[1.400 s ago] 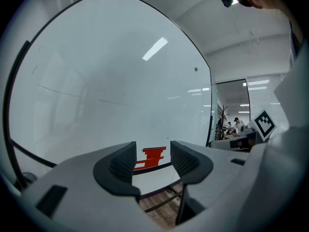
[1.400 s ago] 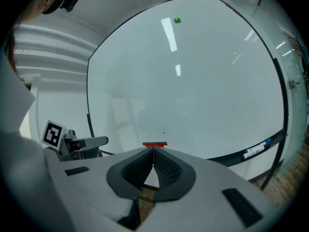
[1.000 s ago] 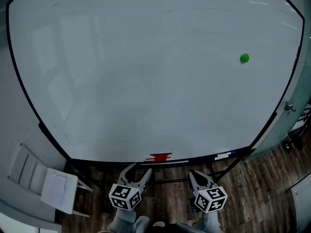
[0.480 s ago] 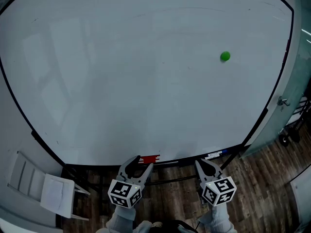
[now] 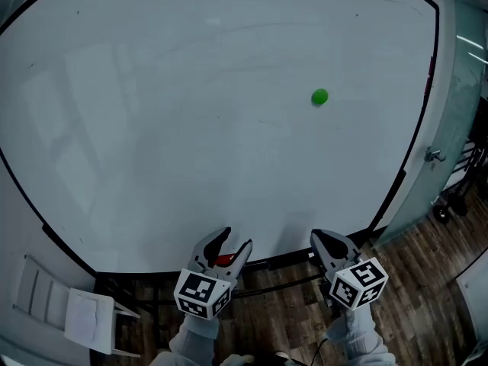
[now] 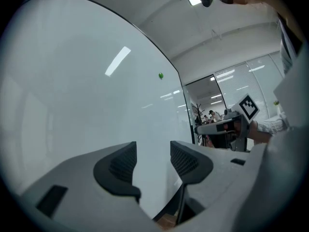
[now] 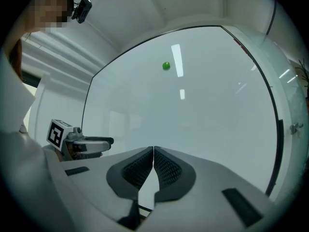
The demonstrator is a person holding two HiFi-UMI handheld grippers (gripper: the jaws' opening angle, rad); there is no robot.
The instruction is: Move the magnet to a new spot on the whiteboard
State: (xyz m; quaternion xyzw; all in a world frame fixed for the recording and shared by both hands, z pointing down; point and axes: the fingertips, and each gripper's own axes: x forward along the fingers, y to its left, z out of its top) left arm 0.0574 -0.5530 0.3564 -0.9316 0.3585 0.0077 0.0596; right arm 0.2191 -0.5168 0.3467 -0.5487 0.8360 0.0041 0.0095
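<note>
flanking whiteboard [image 5: 191, 128]: white chair [image 5: 82, 313], glass door [image 5: 460, 120]

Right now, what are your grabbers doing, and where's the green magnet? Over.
Left gripper open, empty. Right gripper shut, empty. Green magnet on the whiteboard, upper right, untouched. Nothing in the way.

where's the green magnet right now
In the head view the magnet is stuck on the whiteboard, right of centre toward its right edge, far above the right gripper.
</note>
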